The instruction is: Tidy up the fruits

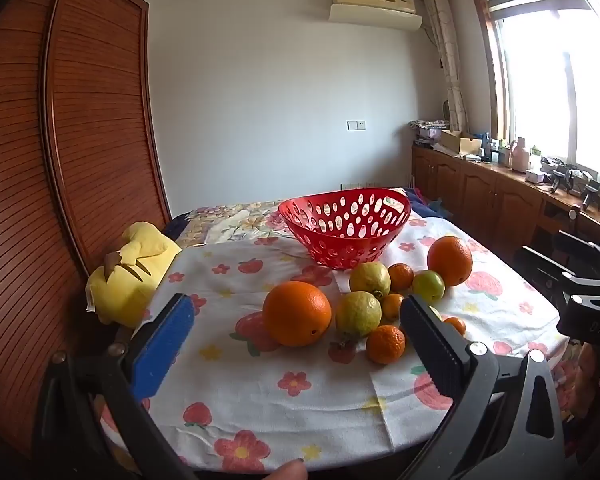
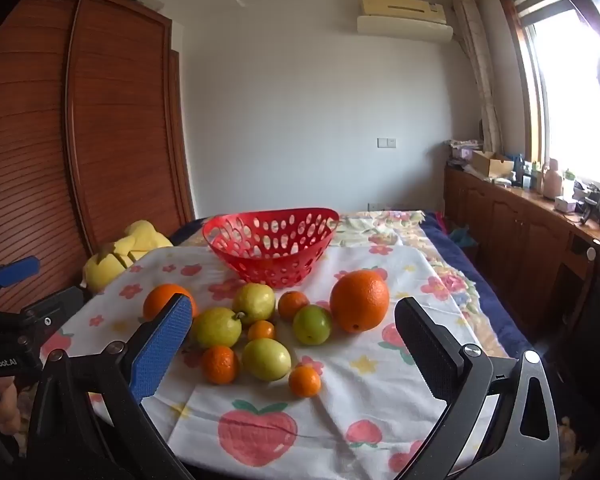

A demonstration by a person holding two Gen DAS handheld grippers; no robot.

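- left gripper [image 1: 296,344] jaws wide, nothing held; hovers over near edge of table [image 1: 340,420]
- right gripper [image 2: 294,344] jaws wide, empty too
- fruits [image 2: 260,332] clustered mid-table on floral cloth [image 2: 380,400]: oranges, tangerines, green-yellow ones
- red basket [image 2: 270,248] toward far edge, behind fruits; nothing visible inside
- yellow plush [image 1: 128,276] at left edge

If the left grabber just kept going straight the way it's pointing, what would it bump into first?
Probably the big orange. It sits nearest, between the open fingers of the left gripper, with a yellow-green fruit just beside it. The gripper tilts down, so depth is hard to judge.
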